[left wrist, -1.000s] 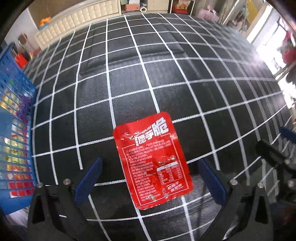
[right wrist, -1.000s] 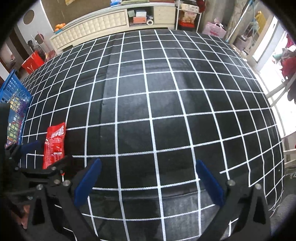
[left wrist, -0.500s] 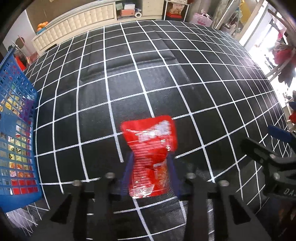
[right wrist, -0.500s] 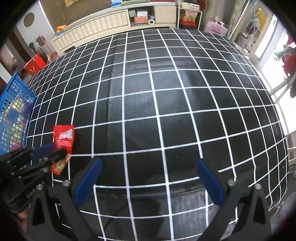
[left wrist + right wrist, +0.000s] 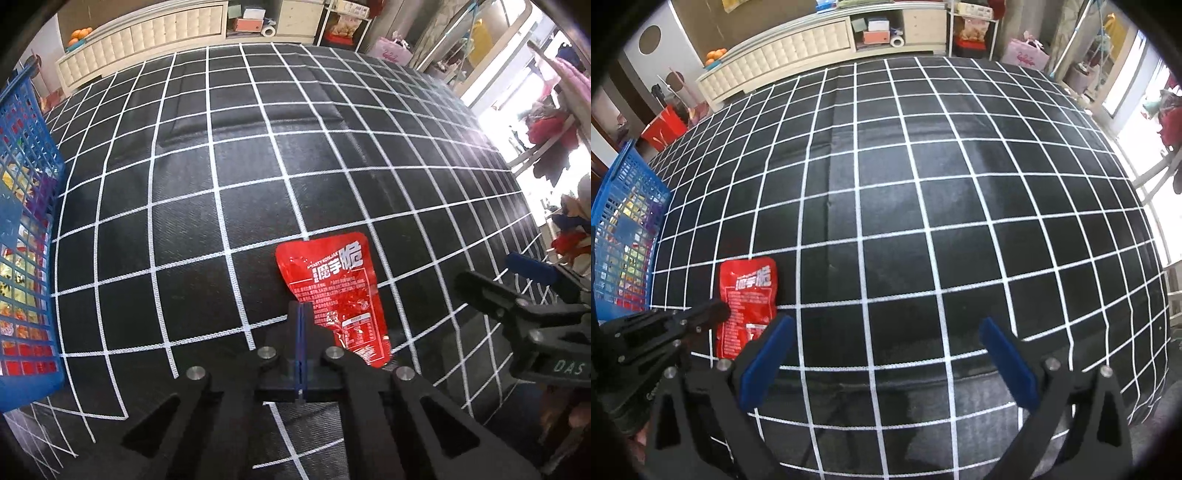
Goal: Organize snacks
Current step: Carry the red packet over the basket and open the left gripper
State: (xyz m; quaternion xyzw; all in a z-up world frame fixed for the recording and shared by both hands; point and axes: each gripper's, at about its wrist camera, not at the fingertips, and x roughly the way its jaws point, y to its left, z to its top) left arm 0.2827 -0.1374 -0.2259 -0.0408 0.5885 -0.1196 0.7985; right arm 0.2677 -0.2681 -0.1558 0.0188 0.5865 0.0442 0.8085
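A: Where is the snack right now?

B: The red snack packet lies flat on the black tablecloth with its white grid, near the front edge. In the right wrist view it shows at the lower left.

A: Does the left gripper have hold of it?

B: Its 2 fingers are pressed flat together, blue pads meeting in a thin line, and the packet sits just beside them on the right. Whether a sliver of the packet's edge is caught between the pads, I cannot tell (from the right wrist view the fingertip overlaps the packet's left edge, but the contact itself is hidden).

A: And the right gripper?

B: Spread wide, its 2 blue pads far apart with only tablecloth between them. It holds nothing. Its left finger covers the packet's near corner in that view.

A: Where is the basket?

B: The blue basket stands at the left edge of the table, with colourful packets visible through its mesh. It is well apart from the red packet. A cream cabinet stands beyond the table's far side.
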